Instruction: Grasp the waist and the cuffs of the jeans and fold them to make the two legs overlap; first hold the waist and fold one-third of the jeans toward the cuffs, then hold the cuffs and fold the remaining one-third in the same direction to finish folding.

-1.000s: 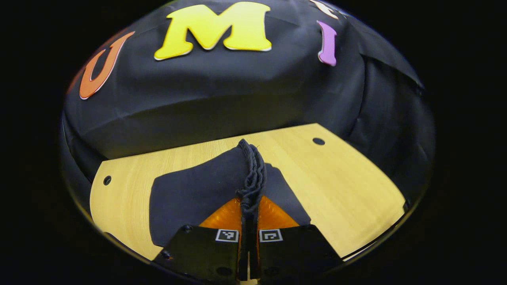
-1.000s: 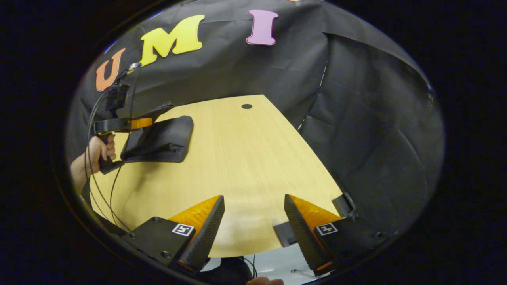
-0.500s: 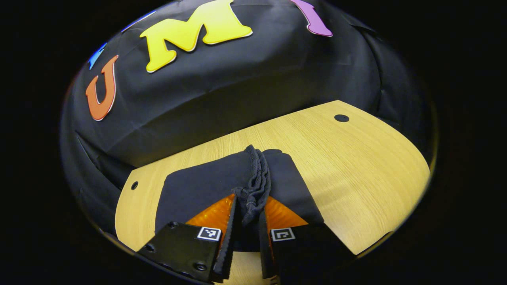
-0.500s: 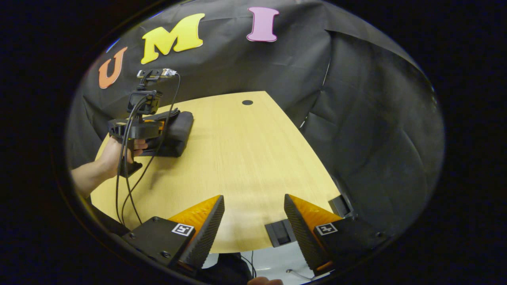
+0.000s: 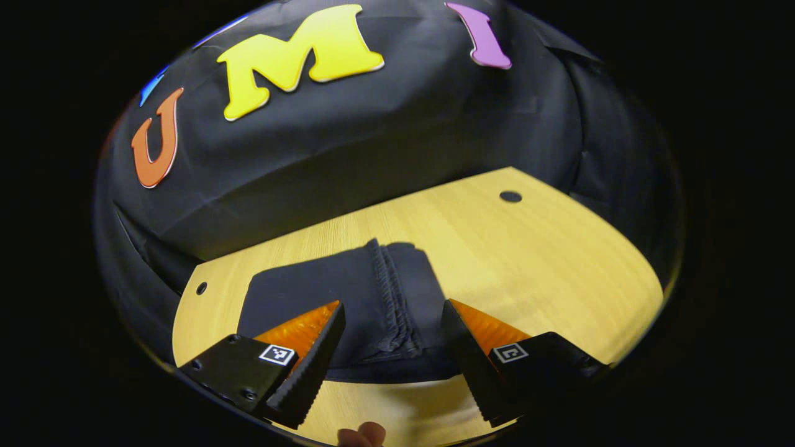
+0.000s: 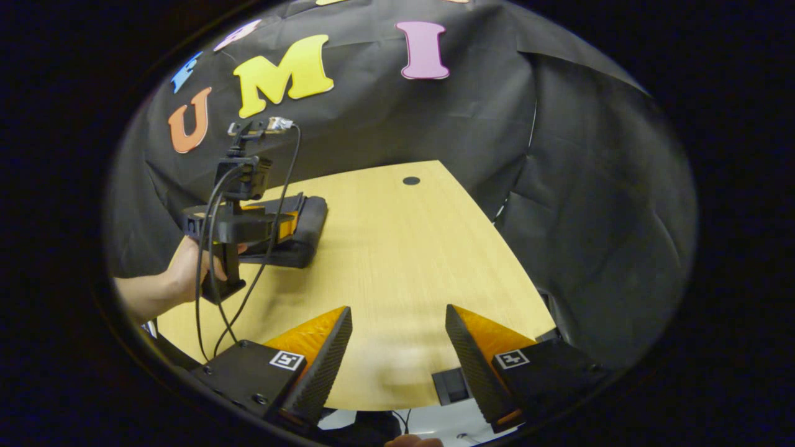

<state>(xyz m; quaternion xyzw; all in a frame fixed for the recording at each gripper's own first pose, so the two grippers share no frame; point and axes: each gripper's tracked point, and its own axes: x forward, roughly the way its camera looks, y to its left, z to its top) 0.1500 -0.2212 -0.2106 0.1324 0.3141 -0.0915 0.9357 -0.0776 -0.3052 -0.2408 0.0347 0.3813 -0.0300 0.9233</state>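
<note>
Left tongs (image 5: pixel 391 332) now released and spread, folded jeans (image 5: pixel 372 304) flat on table (image 5: pixel 546 267)

One jeans (image 5: pixel 348 292), two tools, one table (image 5: pixel 546 261)

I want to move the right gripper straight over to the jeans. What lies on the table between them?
Right gripper view: bare table lies between right gripper and jeans.

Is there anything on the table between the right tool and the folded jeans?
Nothing visible. In the right gripper view, bare wooden table runs from the open right tool toward the folded jeans. The left tool, held by a hand, sits just beside the jeans, not across that path.
</note>
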